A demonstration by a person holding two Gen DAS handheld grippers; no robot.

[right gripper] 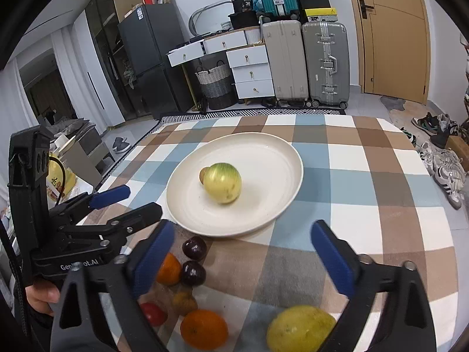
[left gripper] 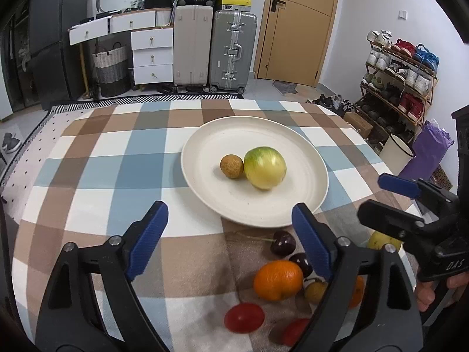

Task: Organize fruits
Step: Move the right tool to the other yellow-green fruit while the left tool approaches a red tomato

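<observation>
A: Fruit first, from the left claw's side. Where does it all sit?

B: The left gripper (left gripper: 230, 236) stands wide with nothing between its blue pads, hanging over bare checked tablecloth (left gripper: 117, 176). Ahead of it and a little right lies the cream plate (left gripper: 222, 143), with a small brown round fruit (left gripper: 232, 166) touching a bigger green-yellow fruit (left gripper: 265, 167) on its right.

A: And the loose ones?

B: They lie near the left claw's right finger. Two dark cherries (left gripper: 283, 243) sit just off the plate's near rim, an orange (left gripper: 278, 275) below them, a red tomato (left gripper: 244, 317) nearer still, and a small yellow-brown fruit (left gripper: 315, 291) tucked against the finger. A second red piece and another orange are half hidden behind that finger.

A: Now the right claw.

B: The right gripper (right gripper: 243, 259) is also spread wide and empty. No fruit lies between the fingertips, only cloth, and the plate with the green-yellow fruit lies straight ahead. Beside its left finger are the cherries and an orange; low between the two arms lie a second orange (right gripper: 204, 328) and a yellow-green fruit (right gripper: 300, 327), close to the right finger.

A: Do the claws touch?

B: No. The two claws are side by side, apart, each in a person's hand (right gripper: 41, 296).
</observation>
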